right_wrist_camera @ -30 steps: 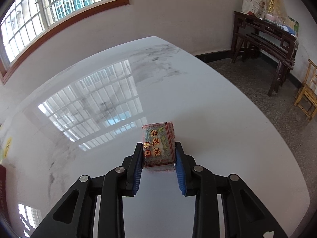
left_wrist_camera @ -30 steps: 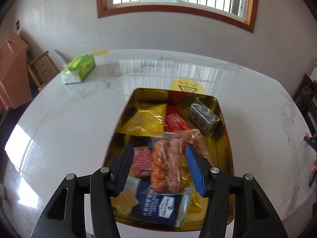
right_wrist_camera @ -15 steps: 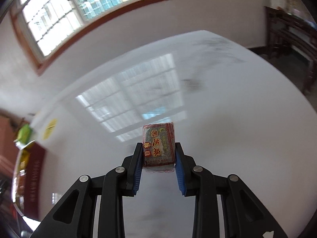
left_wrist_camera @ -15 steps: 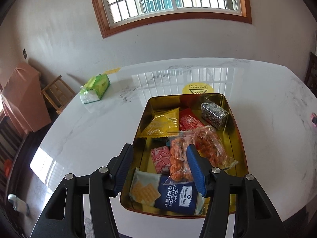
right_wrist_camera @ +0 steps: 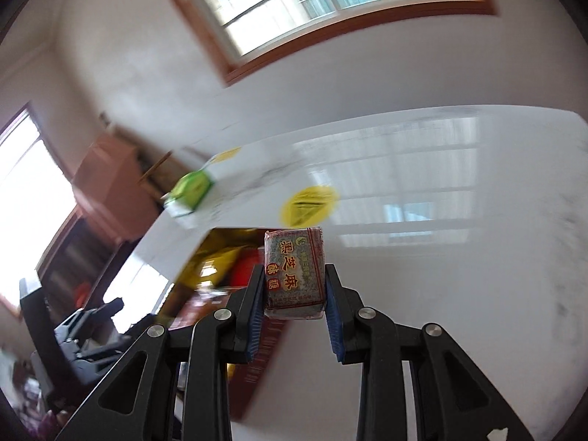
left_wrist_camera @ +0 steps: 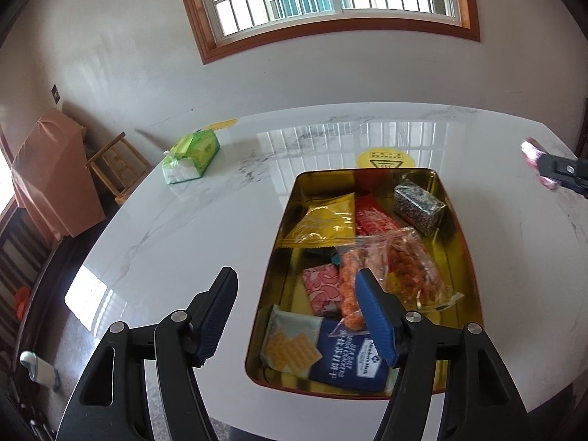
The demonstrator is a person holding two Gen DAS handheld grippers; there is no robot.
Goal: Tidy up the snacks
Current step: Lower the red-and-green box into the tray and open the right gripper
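I am holding my left claw (left_wrist_camera: pixel 296 312) wide open with nothing between its fingers, hovering over the near left rim of the tin (left_wrist_camera: pixel 461 233). My right claw (right_wrist_camera: pixel 294 296) is gripping a candy block (right_wrist_camera: pixel 296 270), its pads pressing on both sides, above the white table (right_wrist_camera: pixel 459 294) and just right of the tin (right_wrist_camera: pixel 205 253); that view is blurring, so finer detail there is hard to read.

Nearest in the tin, a blue cracker pack (left_wrist_camera: pixel 327 352) is lying flat. Just beyond it, a pink packet (left_wrist_camera: pixel 321 286) and a clear bag of orange snacks (left_wrist_camera: pixel 389 268) are resting. Farther back, a yellow pouch (left_wrist_camera: pixel 321 220), a red packet (left_wrist_camera: pixel 375 218) and a speckled block (left_wrist_camera: pixel 419 205) are sitting near the far wall.

I am judging the sorting to be mostly done: six snacks are already lying in the tin, and the block in my right claw is still waiting to go in. No other loose snack is showing on the table.

Far left, a green tissue pack (left_wrist_camera: pixel 191 156) is sitting on the table, and a yellow sticker (left_wrist_camera: pixel 386 160) is lying just past the tin.
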